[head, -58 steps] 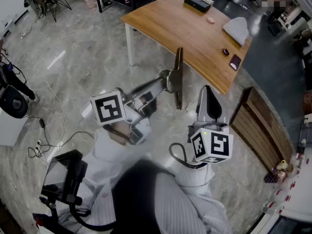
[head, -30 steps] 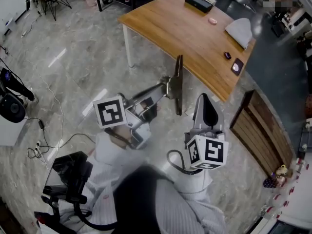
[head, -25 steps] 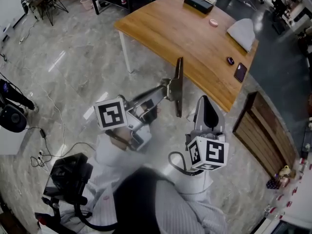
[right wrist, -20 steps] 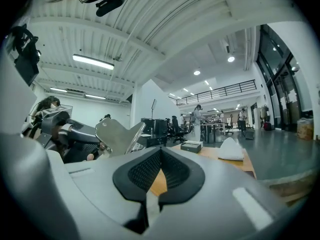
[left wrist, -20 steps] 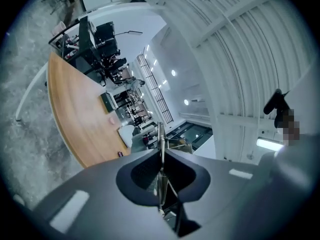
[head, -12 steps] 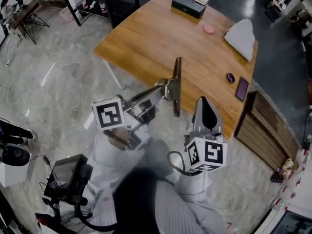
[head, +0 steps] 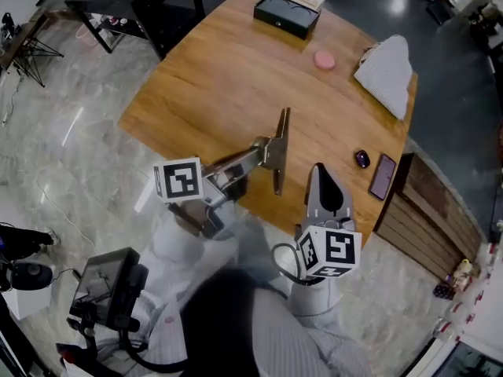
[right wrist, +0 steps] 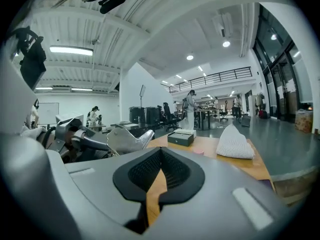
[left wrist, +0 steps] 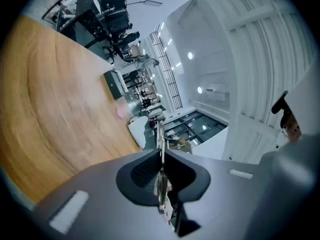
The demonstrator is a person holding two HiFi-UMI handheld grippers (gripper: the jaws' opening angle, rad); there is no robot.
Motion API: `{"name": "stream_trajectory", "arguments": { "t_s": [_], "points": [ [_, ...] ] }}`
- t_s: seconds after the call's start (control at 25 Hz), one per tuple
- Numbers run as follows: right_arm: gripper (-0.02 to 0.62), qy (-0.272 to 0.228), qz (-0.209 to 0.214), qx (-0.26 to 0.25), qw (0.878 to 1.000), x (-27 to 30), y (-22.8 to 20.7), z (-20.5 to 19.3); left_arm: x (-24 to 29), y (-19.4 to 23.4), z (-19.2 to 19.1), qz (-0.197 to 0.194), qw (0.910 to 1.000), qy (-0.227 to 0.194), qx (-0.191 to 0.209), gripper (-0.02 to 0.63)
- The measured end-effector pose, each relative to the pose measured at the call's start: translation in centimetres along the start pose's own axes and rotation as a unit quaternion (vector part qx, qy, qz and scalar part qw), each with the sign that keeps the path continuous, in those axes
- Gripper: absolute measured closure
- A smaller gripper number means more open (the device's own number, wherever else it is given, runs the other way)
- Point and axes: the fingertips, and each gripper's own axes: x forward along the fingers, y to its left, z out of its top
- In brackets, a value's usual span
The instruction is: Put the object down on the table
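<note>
A thin flat panel [head: 279, 149] stands on edge, upright, above the near part of the wooden table [head: 212, 77]. My left gripper [head: 274, 150] is shut on its middle from the left. In the left gripper view the panel's edge [left wrist: 160, 149] runs straight up between the black pads. My right gripper [head: 317, 171] hangs just right of the panel, over the table's near edge, shut with nothing in it. The right gripper view has the closed jaws of the right gripper [right wrist: 160, 153] low in the frame, with the left gripper's metal jaw [right wrist: 122, 139] at the left.
On the table's far side lie a black box [head: 286, 14], a pink round thing [head: 324, 60] and a white folded cloth [head: 387, 67]. A small dark object [head: 361, 159] and a phone [head: 383, 177] lie near the right edge. A slatted wooden piece [head: 428, 210] stands beyond that edge.
The table has drawn nearer and now lies under both grippers, which earlier hung over the floor. The left gripper keeps its hold on the panel; the right stays shut.
</note>
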Motion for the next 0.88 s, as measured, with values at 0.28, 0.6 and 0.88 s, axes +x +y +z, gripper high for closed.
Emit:
{"name": "stream_trajectory", "arguments": {
  "t_s": [0.28, 0.6, 0.88],
  "points": [
    [0.581, 0.046, -0.001, 0.047, 0.998, 4.5, -5.5, -3.2, 7.0, 6.6, 0.6, 0.032, 0.9939, 0.098, -0.040, 0.586],
    [0.581, 0.097, -0.016, 0.119, 0.988, 5.1, -6.9, -8.4, 12.0, 14.0, -2.4, 0.052, 0.9715, 0.206, -0.105, 0.586],
    [0.581, 0.111, -0.027, 0.145, 0.983, 5.8, -7.7, -10.3, 13.5, 19.1, -3.4, 0.077, 0.9582, 0.232, -0.149, 0.586]
  ]
}}
